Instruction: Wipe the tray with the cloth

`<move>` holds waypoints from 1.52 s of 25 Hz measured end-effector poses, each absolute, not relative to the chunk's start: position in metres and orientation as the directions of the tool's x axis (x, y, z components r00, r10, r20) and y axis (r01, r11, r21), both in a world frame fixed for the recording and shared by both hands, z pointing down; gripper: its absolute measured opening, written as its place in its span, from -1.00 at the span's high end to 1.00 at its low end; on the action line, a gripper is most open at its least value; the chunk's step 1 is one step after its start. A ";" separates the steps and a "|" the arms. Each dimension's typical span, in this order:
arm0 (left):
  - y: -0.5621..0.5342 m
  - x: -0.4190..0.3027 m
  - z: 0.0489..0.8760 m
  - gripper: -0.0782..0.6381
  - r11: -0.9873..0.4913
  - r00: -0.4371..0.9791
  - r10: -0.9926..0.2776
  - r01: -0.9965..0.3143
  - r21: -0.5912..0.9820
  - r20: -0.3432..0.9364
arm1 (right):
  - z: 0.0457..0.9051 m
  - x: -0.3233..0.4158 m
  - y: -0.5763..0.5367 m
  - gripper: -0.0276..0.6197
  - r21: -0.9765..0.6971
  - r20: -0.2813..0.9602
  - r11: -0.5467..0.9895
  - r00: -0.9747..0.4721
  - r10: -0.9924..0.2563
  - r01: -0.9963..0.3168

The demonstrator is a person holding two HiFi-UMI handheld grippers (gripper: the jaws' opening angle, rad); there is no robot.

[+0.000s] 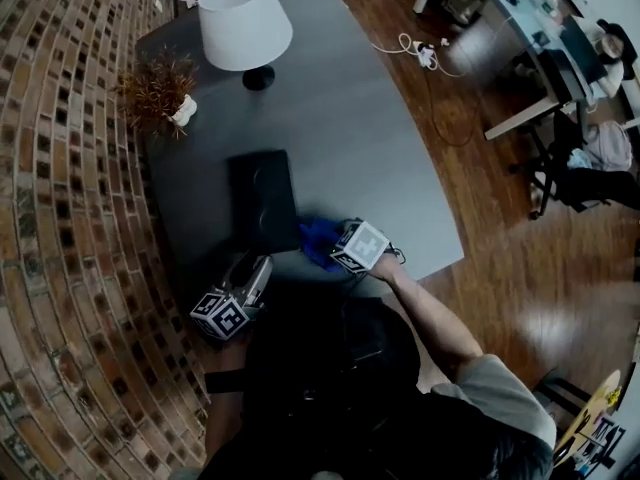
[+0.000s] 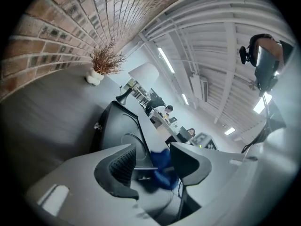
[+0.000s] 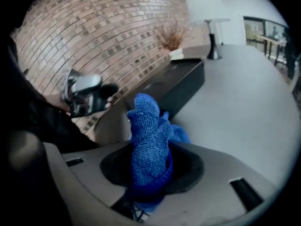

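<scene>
Now the right gripper (image 3: 151,171) is seen clenched on the cloth (image 3: 148,126). The blue fabric is bunched between its jaws and stands up out of them in a loose fold. In the head view the cloth is held low over the table (image 1: 380,138), just beside the near right corner of the tray (image 1: 262,200). Whether it touches the rim cannot be told.

The left gripper (image 2: 153,166) is held near the tray's near left corner. Its jaws stand apart and nothing is pressed between them; only the tray's near end and a patch of the cloth are seen beyond the gap. The tray lies flat on the table, dark and bare. A lamp (image 1: 245,23) and a dried plant (image 1: 160,88) stand well beyond it.

The step in hand is judged to be the approach: the cloth is grasped, but no wiping of the tray is yet shown. For the next move, the cloth needs to be carried over the rim, pressed down on the tray's floor and swept along it. The tray could be steadied by the left gripper so that it is not pushed across the smooth table.
</scene>
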State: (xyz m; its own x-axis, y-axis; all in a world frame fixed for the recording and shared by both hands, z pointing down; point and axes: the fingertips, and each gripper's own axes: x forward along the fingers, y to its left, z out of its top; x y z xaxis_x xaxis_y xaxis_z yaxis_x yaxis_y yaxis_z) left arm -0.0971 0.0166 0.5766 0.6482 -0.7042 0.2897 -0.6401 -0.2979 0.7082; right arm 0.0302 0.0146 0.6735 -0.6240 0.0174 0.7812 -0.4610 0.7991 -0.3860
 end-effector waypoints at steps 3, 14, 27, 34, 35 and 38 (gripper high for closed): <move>0.039 -0.118 0.588 0.19 -0.226 0.653 -0.661 -0.643 0.731 0.370 | 0.631 0.041 -0.096 0.50 -0.225 0.751 0.783 -0.615 -0.240 -0.580; 0.027 -0.107 0.641 0.16 0.003 0.680 -0.644 -0.454 0.891 0.350 | 0.655 -0.063 -0.259 0.52 -0.082 0.892 0.922 -0.441 -0.102 -0.378; -0.109 -0.212 0.639 0.07 0.000 0.497 -0.733 -0.682 0.731 0.464 | 0.668 0.043 -0.127 0.55 -0.457 0.757 0.651 -0.649 -0.073 -0.607; -0.111 -0.208 0.606 0.10 -0.091 0.511 -0.741 -0.720 0.688 0.436 | 0.671 0.074 -0.138 0.52 -0.532 0.638 0.404 -0.666 -0.386 -0.744; -0.102 -0.202 0.596 0.12 -0.121 0.516 -0.746 -0.726 0.677 0.421 | 0.663 0.074 -0.153 0.52 -0.522 0.622 0.410 -0.662 -0.418 -0.748; -0.075 -0.179 0.581 0.13 -0.206 0.543 -0.735 -0.749 0.629 0.406 | 0.652 0.055 -0.181 0.51 -0.499 0.601 0.488 -0.692 -0.400 -0.716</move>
State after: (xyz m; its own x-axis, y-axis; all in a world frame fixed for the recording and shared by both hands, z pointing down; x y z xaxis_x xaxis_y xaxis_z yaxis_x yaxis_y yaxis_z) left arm -0.1786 -0.0746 0.5806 0.5432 -0.7348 0.4062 -0.7494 -0.2062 0.6292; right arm 0.0550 -0.1814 0.6520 -0.6916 -0.4002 0.6013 -0.7162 0.4879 -0.4990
